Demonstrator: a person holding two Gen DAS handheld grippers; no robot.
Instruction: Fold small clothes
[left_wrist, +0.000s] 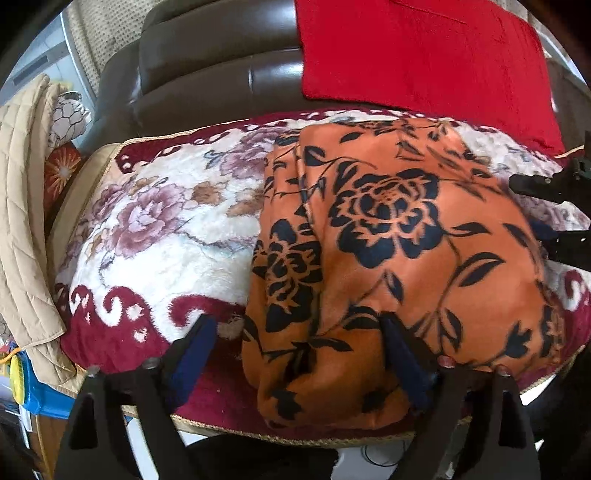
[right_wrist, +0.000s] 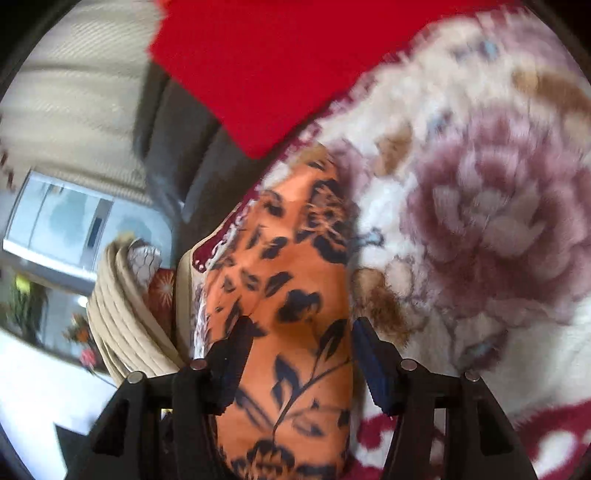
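Left wrist view, gripper pose: the left gripper (left_wrist: 295, 343) points steeply down at the seat, jaws spread wide, pads clear of any cloth.
Left wrist view, garment: the orange garment with black flowers (left_wrist: 399, 236) lies bunched in the centre and right of the frame; its near edge sits between the two blue-padded fingers (left_wrist: 192, 354), closer to the right-hand one.
Left wrist view, other gripper: the right gripper (left_wrist: 550, 218) enters at the right edge, at the garment's right border.
Left wrist view, surface: a plush floral blanket (left_wrist: 162, 229), cream with a maroon border, covers the seat under the garment.
Left wrist view, room: a dark leather sofa back (left_wrist: 207, 74) across the top, a red cushion (left_wrist: 424, 62) at upper right, a beige quilted cover (left_wrist: 22, 206) at left.
Right wrist view, gripper pose: rolled and blurred, the right gripper (right_wrist: 299, 350) has its jaws partly apart.
Right wrist view, garment: a fold of the garment (right_wrist: 291, 295) runs up between the fingers; the right-hand pad stands off it, and contact at the left-hand finger cannot be told.
Right wrist view, surface: the blanket (right_wrist: 480, 206) fills the right half.
Right wrist view, room: the cushion (right_wrist: 280, 74) at top, a window (right_wrist: 59, 221) at left.
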